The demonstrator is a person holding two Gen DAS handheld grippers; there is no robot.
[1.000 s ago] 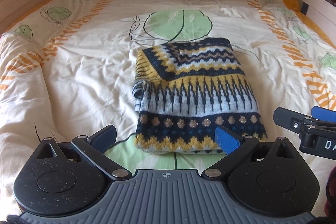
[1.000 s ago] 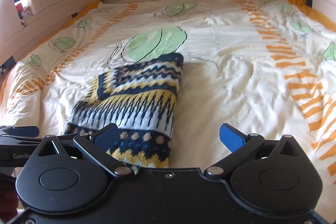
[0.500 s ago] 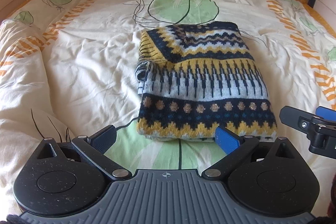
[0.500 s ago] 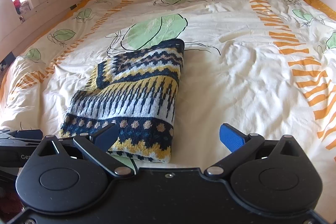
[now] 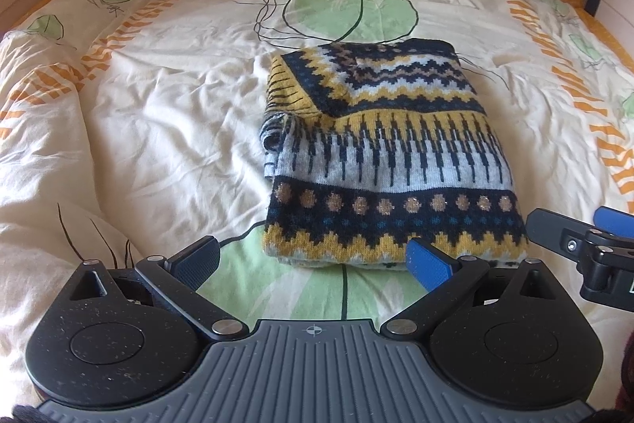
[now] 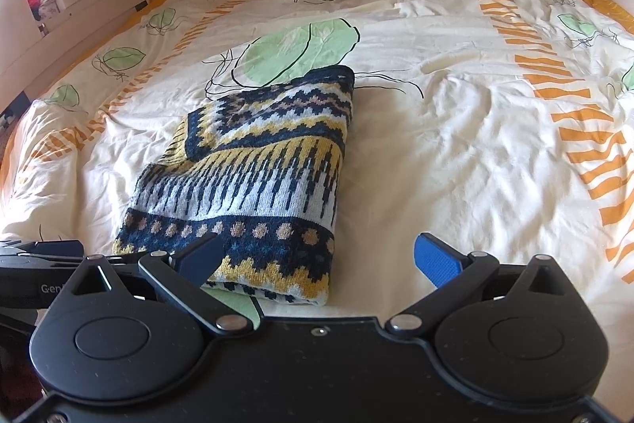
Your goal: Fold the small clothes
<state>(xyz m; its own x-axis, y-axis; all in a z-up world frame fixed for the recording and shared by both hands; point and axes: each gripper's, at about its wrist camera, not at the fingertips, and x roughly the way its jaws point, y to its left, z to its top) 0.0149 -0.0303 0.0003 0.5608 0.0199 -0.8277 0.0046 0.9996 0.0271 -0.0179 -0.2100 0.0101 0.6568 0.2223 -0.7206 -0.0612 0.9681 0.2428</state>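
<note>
Both tongs had drawn slightly back and up from the folded sweater [image 5: 388, 153], which lay in the middle of the bed [image 5: 158, 129]. Left tongs [image 5: 313, 260] and right tongs [image 6: 317, 260] gaped wide and held nothing. Soft, thick knit looked light and floppy; its near hem corners seemed the best hold.

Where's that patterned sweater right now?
The folded sweater lies on the bedspread just beyond both open grippers, centre-right in the left view, left of centre in the right view, touching neither.
</note>
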